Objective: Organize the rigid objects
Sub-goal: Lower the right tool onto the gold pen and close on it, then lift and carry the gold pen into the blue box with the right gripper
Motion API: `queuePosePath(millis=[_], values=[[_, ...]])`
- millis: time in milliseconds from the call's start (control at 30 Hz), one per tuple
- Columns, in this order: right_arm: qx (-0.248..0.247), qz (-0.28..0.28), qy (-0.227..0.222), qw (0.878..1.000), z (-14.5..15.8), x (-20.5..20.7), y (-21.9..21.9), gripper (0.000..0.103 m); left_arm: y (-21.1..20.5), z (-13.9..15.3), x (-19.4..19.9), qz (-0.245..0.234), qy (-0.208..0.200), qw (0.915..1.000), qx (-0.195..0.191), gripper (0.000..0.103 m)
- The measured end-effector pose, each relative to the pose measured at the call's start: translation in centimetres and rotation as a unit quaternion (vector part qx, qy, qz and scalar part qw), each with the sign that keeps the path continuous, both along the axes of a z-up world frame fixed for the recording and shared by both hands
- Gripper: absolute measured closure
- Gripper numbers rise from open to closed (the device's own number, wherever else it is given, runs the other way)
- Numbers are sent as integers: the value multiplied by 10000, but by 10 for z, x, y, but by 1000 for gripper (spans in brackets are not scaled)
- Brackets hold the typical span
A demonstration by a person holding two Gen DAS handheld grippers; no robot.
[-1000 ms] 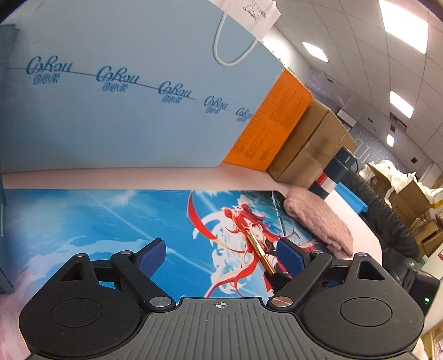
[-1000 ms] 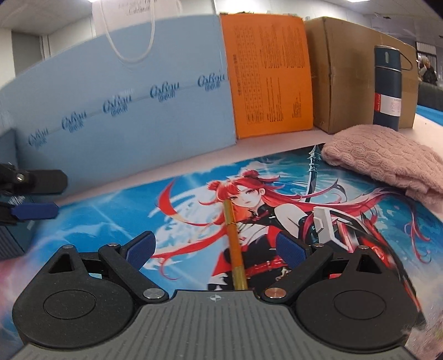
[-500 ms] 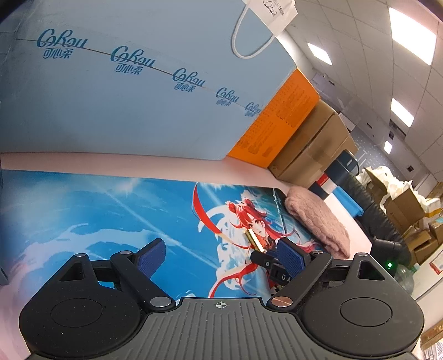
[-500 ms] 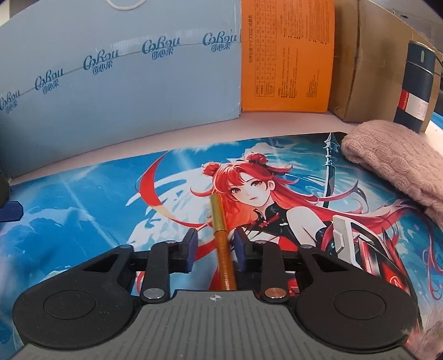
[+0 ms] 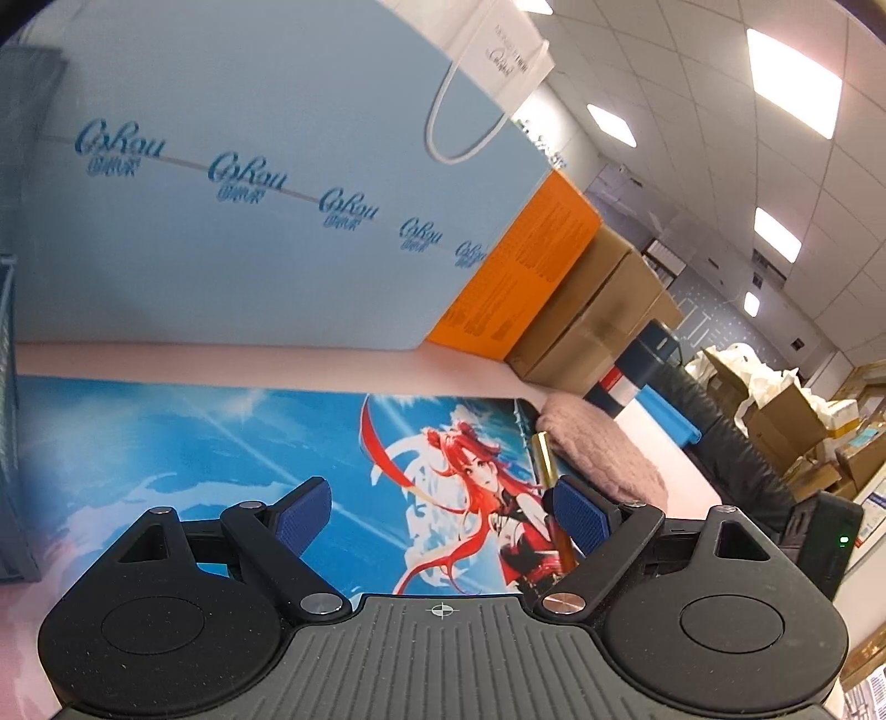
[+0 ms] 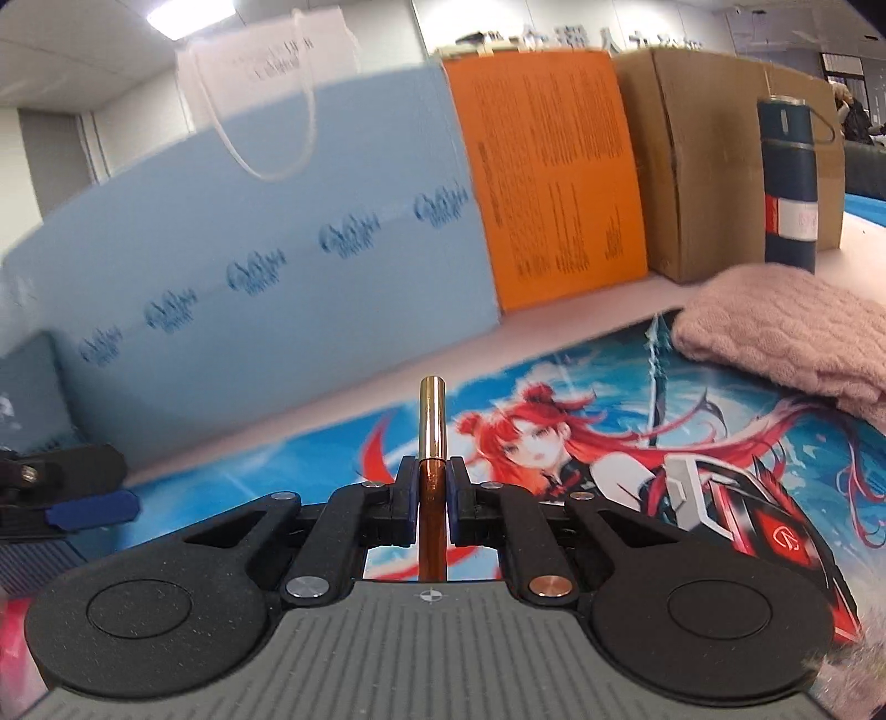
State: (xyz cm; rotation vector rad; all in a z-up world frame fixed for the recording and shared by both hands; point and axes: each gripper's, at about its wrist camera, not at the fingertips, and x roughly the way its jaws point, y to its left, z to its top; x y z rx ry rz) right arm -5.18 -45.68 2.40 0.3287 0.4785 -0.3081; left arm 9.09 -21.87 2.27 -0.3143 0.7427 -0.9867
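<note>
My right gripper (image 6: 431, 487) is shut on a slim tube with a gold cap and amber body (image 6: 431, 437). It holds the tube lifted above the anime desk mat (image 6: 609, 399), cap pointing away. The tube also shows in the left wrist view (image 5: 545, 465), just beyond my right fingertip there. My left gripper (image 5: 443, 512) is open and empty over the mat (image 5: 194, 443). Its fingertips (image 6: 91, 507) show at the left edge of the right wrist view.
A light blue box (image 6: 266, 266), an orange box (image 6: 554, 183) and a cardboard box (image 6: 714, 160) line the back of the table. A dark blue flask (image 6: 789, 183) stands behind a folded pink towel (image 6: 786, 332). A white paper bag (image 5: 498, 50) sits on the blue box.
My right gripper closed on the tube and lifted it off the mat. My left gripper stayed open and shifted slightly.
</note>
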Motion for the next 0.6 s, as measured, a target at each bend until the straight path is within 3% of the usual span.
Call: queuePosePath(millis=[133,367,600], values=[[63,195,-410,9989,20,-7,19,93,18,11,-5,20,-187,9998,-62,14],[584,626,-901,9922,36,1,45,93,65,22,-3,304,-339,9988,-181,13],[512,1113,-1209,9851,54,19,91,93,126,30,6,785,-457,9953,-323,12]])
